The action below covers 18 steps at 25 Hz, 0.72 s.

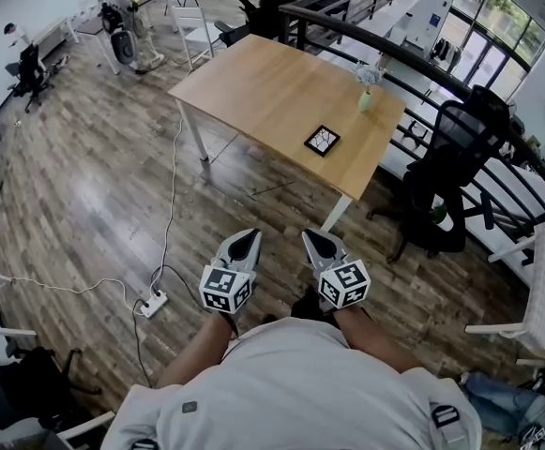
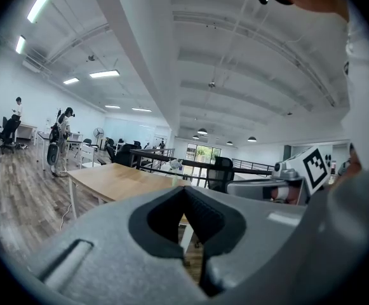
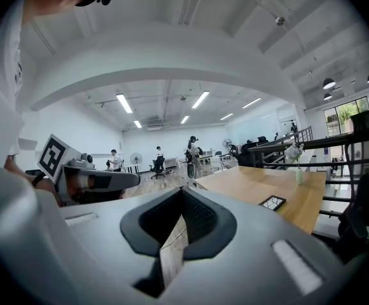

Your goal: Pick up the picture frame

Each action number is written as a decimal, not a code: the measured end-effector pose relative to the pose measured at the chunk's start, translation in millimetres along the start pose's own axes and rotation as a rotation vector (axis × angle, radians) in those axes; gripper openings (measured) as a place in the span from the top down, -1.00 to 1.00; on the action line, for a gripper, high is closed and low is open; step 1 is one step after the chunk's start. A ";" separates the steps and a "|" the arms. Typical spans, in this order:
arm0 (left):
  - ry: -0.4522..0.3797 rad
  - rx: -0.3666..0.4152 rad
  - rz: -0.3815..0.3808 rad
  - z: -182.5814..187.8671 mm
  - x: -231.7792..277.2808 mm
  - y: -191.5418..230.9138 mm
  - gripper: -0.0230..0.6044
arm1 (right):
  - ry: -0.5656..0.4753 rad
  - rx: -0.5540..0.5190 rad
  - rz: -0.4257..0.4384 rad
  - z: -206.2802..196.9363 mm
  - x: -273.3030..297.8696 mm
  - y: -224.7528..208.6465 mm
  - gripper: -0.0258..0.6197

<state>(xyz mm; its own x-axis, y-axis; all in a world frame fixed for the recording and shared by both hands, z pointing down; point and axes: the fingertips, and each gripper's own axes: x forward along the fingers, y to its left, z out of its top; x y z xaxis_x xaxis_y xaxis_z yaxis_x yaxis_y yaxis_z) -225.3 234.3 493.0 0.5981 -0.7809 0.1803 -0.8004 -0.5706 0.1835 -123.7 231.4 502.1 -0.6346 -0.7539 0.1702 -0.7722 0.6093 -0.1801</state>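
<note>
Progress: approach stage only, nothing grasped. Picture frame [image 1: 322, 140] lies flat on bench [image 1: 253, 92], toward near-right corner, near small vase [image 1: 366, 99], untouched. Both grippers sit close to person's torso, over floor, well apart from bench. Remaining, by judgement: close the gap, open jaws, grip picture frame, lift.
Left gripper [image 1: 247, 239]: jaws fully together, nothing between them.
Right gripper [image 1: 315, 239]: jaws fully together, empty. Picture frame [image 3: 273, 202] is visible ahead and to right in right gripper view.
</note>
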 end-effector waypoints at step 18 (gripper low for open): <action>0.016 -0.010 0.093 31.8 139.9 64.0 0.92 | -0.004 0.015 0.105 39.6 109.3 -125.2 0.89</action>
<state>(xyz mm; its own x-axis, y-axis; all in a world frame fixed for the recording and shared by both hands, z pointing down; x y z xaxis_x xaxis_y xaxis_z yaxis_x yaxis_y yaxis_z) -194.1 80.4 499.2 0.5218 -0.8262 0.2124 -0.8521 -0.4934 0.1745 -95.1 63.0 504.9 -0.7115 -0.6874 0.1456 -0.7011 0.6809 -0.2116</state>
